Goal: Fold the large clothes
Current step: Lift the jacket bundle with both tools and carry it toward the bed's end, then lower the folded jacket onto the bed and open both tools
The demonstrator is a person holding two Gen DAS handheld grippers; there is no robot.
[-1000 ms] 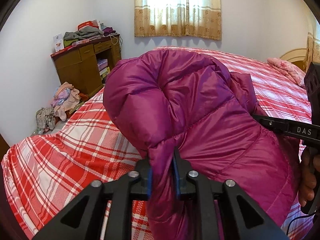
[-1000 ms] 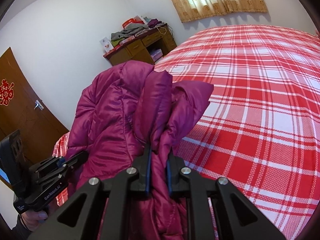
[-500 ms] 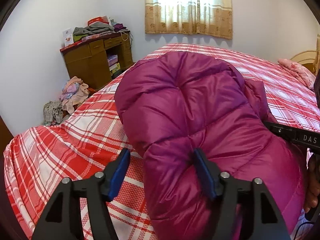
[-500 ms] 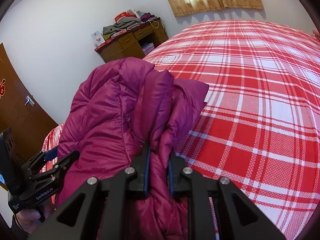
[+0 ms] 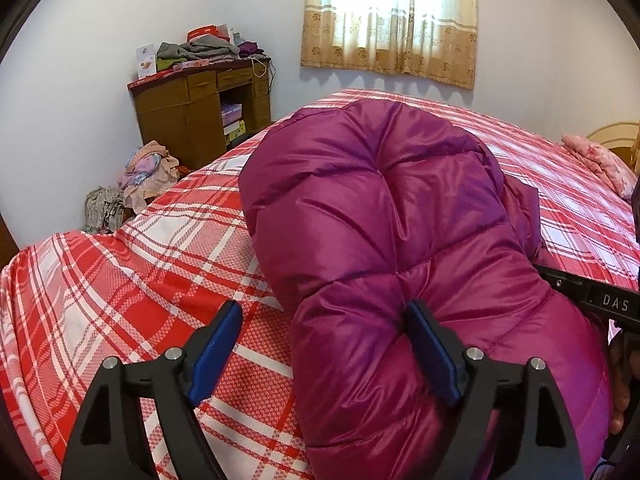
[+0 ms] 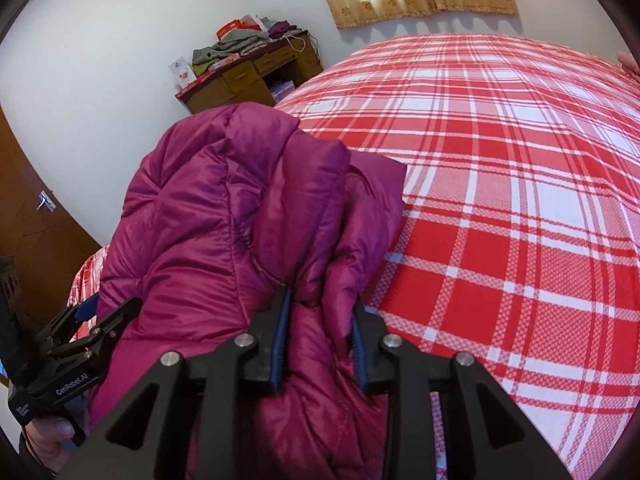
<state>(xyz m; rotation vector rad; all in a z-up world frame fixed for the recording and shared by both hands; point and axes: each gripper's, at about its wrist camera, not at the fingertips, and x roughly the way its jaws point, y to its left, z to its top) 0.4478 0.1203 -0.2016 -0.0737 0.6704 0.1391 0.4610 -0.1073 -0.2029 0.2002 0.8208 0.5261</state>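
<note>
A magenta quilted puffer jacket [image 5: 392, 220] lies bunched on the red plaid bed [image 5: 120, 288]. My left gripper [image 5: 324, 344] is open wide; its right blue pad [image 5: 430, 348] touches the jacket's near edge, and its left pad [image 5: 216, 344] stands over bare sheet. In the right wrist view the jacket [image 6: 208, 220] fills the left and centre. My right gripper [image 6: 320, 340] has its jaws partly apart with a fold of jacket still between them. The left gripper [image 6: 86, 322] shows at the lower left of that view, the right gripper [image 5: 592, 296] at the right edge of the left view.
A wooden desk [image 5: 200, 112] piled with clothes stands by the far wall, with a clothes heap [image 5: 136, 184] on the floor beside it. A pink pillow [image 5: 600, 160] lies at the bed's head. A curtained window [image 5: 392, 20] is behind. A brown door [image 6: 32, 220] is at left.
My left gripper opened wide and let go of the jacket edge. My right gripper's jaws have parted slightly around the fold. The jacket has sunk onto the bed.
</note>
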